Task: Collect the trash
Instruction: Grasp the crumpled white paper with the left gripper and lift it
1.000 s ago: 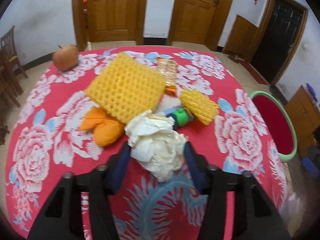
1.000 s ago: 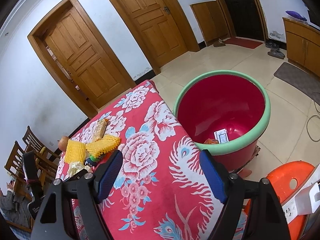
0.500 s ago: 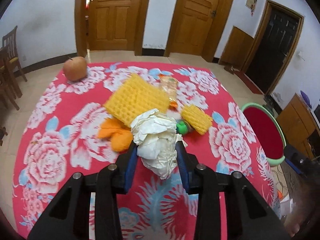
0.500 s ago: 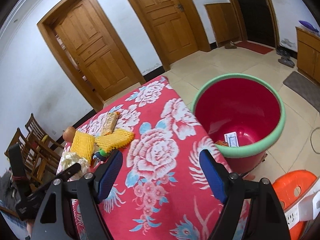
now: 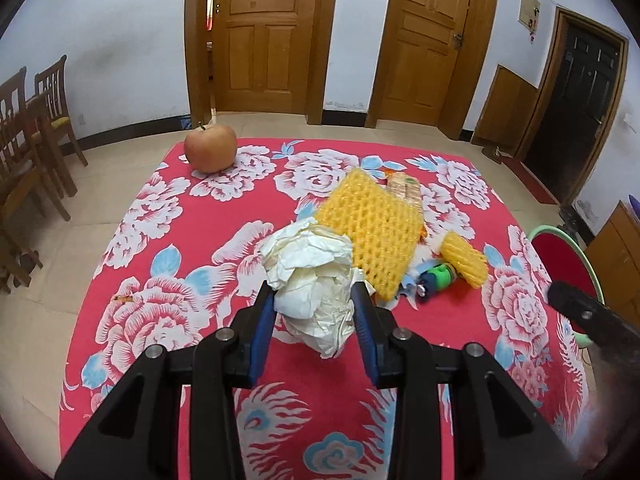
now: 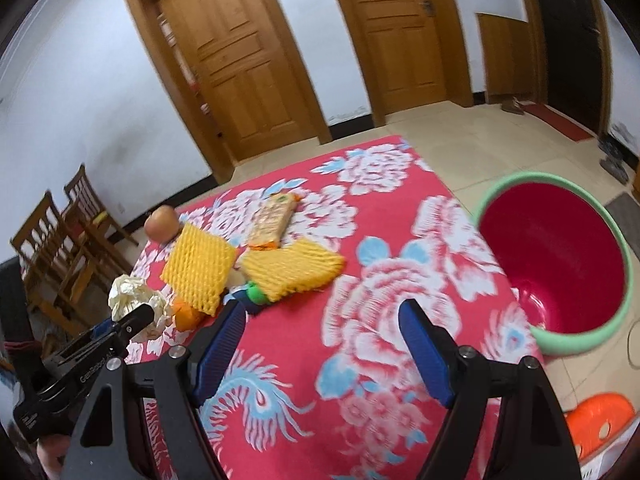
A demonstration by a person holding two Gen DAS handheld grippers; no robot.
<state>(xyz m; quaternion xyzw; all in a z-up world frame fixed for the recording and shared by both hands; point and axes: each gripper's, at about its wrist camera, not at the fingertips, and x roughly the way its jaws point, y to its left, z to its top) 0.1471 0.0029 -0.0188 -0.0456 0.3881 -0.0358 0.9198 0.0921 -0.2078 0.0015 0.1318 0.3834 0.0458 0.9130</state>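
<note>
Crumpled paper (image 5: 312,280) sits pinched in my left hand-held gripper (image 5: 314,312), lifted off the tabletop (image 5: 168,216) for the bin (image 6: 560,268); my right hand-held gripper (image 6: 322,344) hovers spread.

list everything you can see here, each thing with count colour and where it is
crumpled paper: 1, cream, clamped in the left gripper above the table
foam fruit nets: 2, yellow, mid-table, one large and flat, one small roll to its right
snack wrapper: 1, tan and orange, beyond the nets
small bottle: 1, blue with green cap, lying beside the small net
orange item: 1, under the large net's near edge, identity unclear
apple: 1, red-orange, far left table corner
tablecloth: 1, red floral, covers the table
bin: 1, red with green rim, on the floor right of the table
chairs: at least 2, wooden, left wall
doors: 2 wooden, 1 dark, back walls
left gripper: shut on the paper
right gripper: open, empty, above the table
</note>
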